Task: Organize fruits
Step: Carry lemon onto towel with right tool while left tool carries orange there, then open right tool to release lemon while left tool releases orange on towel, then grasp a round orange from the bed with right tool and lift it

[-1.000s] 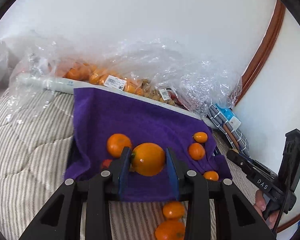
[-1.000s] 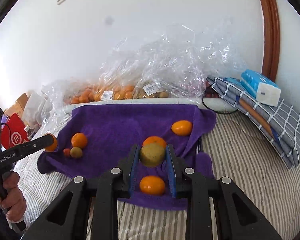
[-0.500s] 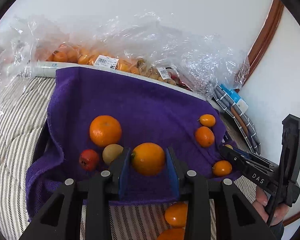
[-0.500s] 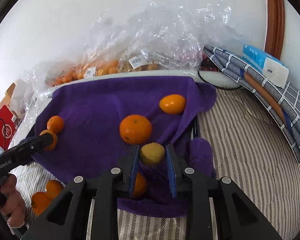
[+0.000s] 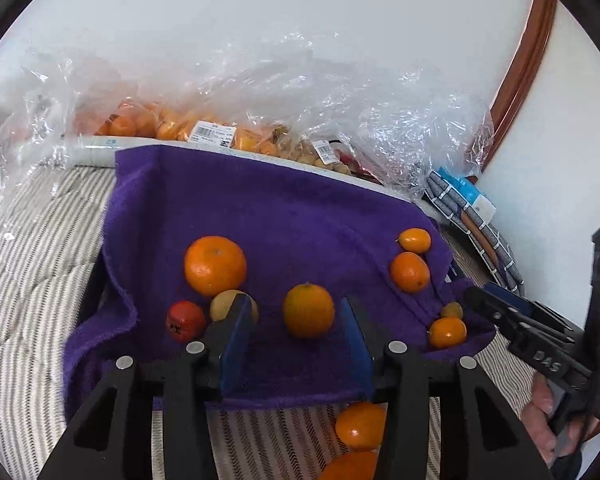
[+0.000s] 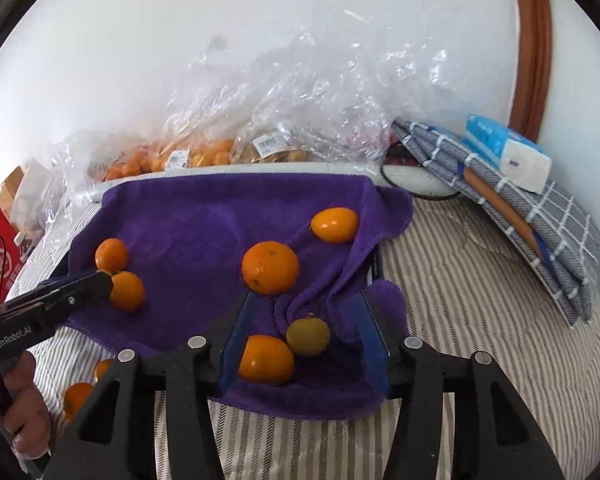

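A round, glossy orange (image 5: 308,311) is seen resting on the purple towel (image 5: 260,216) between the parted jaws of the left gripper (image 5: 296,344), while the right gripper (image 6: 304,340) is likewise held spread.

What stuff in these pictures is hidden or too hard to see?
- Left wrist view: two orange fruits on the striped bedding, partly hidden by the left hand-held gripper and the bottom edge.
- Both views: fruit inside the crinkled clear plastic bags, blurred by the plastic.
- Bag labels: print too small to read.
- Right wrist view: whatever lies under the purple towel.
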{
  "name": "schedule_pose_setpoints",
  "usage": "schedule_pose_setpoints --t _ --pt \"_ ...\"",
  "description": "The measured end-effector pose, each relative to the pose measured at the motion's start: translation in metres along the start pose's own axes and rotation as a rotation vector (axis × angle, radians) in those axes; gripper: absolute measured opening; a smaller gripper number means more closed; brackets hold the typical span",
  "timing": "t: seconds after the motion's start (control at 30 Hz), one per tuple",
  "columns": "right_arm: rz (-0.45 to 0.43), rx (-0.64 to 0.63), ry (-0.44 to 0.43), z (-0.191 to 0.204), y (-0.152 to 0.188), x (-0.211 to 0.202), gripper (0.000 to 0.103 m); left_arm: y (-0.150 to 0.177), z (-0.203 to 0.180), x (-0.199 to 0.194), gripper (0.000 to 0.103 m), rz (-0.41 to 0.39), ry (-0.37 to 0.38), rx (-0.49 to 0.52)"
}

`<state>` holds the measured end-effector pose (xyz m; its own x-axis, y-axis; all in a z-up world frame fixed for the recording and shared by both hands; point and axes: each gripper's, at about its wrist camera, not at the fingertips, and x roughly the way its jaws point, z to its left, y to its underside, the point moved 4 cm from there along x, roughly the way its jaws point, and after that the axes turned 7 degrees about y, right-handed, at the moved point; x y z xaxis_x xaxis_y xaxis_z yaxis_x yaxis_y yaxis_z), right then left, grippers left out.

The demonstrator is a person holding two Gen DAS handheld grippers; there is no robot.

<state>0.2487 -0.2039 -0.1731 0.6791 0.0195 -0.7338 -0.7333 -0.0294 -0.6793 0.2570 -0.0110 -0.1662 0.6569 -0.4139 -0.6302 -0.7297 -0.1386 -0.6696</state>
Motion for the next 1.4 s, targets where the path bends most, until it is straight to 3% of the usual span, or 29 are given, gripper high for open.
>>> schedule_pose_setpoints --t 0.2,0.3,0.57,0.7,0.9,1.1,1.23,1.4 --pt "-0.017 -0.004 -0.054 0.022 0.011 -0.042 0.052 -0.006 0.016 -0.03 0.046 -0.059 -0.051 -0.021" --pt "0.022 -0.023 -0.098 0.042 0.022 -0.05 0.051 0.001 0.028 -0.049 0.047 -0.077 -0.088 -0.016" --pt "0.123 -0.053 -0.183 0.093 0.045 -0.04 0.045 0.021 0.069 -0.104 0.049 -0.139 -0.163 -0.032" --pt "0.181 -0.037 -0.161 0.107 0.05 -0.024 0.045 0.028 0.082 -0.114 0.049 -0.136 -0.183 -0.053" --pt "0.252 0.011 -0.197 0.112 0.05 -0.008 0.044 0.028 0.088 -0.12 0.049 -0.142 -0.167 -0.083" --pt "0.288 0.019 -0.229 0.116 0.048 0.002 0.032 0.03 0.084 -0.117 0.049 -0.136 -0.181 -0.068" --pt "0.281 0.028 -0.224 0.113 0.048 -0.002 0.032 0.032 0.08 -0.113 0.049 -0.119 -0.181 -0.051" --pt "0.211 0.049 -0.171 0.087 0.046 -0.024 0.032 0.035 0.072 -0.107 0.049 -0.099 -0.183 -0.006"
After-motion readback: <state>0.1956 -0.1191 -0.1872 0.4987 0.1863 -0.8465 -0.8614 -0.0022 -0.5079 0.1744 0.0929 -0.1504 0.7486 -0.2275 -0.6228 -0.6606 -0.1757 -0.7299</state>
